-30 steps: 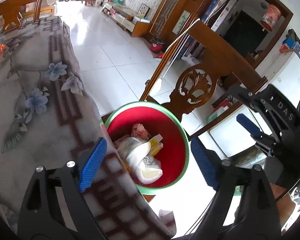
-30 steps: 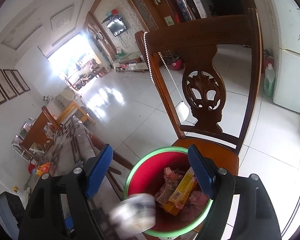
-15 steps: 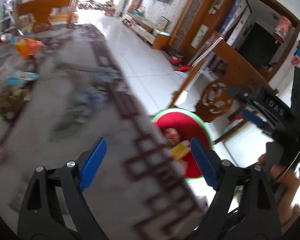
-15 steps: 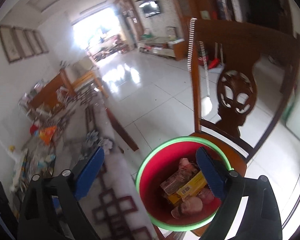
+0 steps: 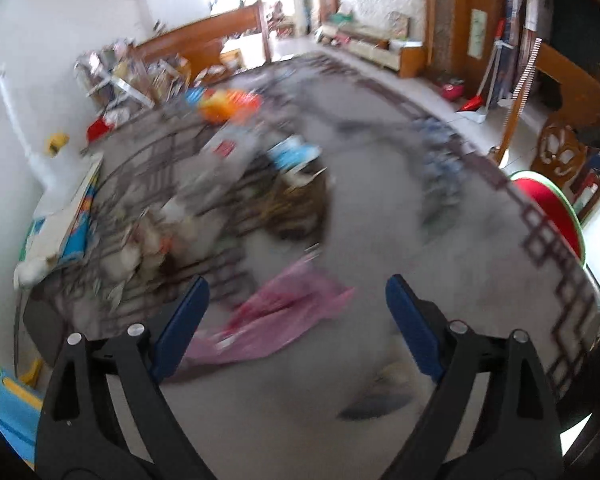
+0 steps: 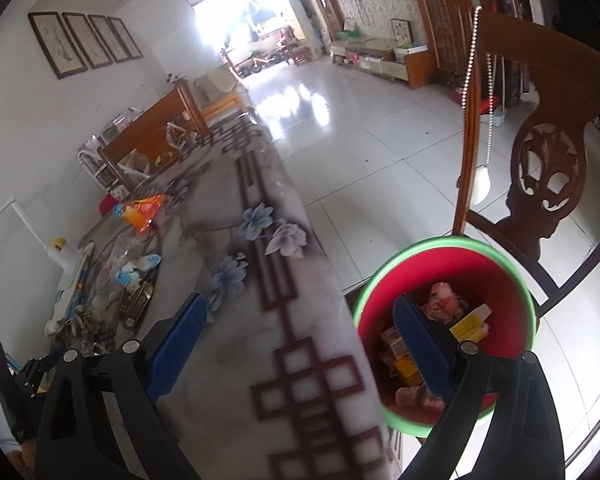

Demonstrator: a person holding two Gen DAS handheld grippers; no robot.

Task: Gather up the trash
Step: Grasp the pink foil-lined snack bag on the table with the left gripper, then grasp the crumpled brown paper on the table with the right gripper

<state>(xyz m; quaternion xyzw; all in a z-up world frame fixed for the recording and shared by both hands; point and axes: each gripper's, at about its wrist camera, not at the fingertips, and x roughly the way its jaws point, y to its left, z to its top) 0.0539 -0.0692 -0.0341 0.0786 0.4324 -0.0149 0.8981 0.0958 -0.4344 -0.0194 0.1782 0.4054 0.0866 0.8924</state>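
A long table (image 6: 300, 360) under a grey cloth with a brown lattice border and blue flowers fills both views. Beyond it lie a white tiled floor (image 6: 360, 140) and a carved wooden chair (image 6: 548, 176).

On the chair seat, just beside the table edge, stands a red bin (image 6: 496, 276) with a green rim. It holds wrappers, a yellow box and other scraps. In the left view only a sliver of it shows at the far right.

Litter is spread across the table's far end: an orange snack bag (image 6: 142, 210), blue wrappers (image 6: 138, 268) and a dark flat packet (image 6: 136, 302). The left view is heavily blurred, but a pink wrapper (image 5: 284, 312) lies on the cloth directly ahead of the left gripper (image 5: 296, 328), between its fingers. A small dark scrap (image 5: 380, 396) lies nearer still.

The left gripper's jaws stand wide apart, holding nothing. The right gripper (image 6: 300, 340) is likewise spread and empty, one finger over the cloth and the other over the bin.

Risks, as a judgement: the pink wrapper looks thin and flat, so the fingers may slide over it or pinch the cloth instead, dragging other litter. The bin sits close to the table edge on the chair, and a careless swing could knock it off.
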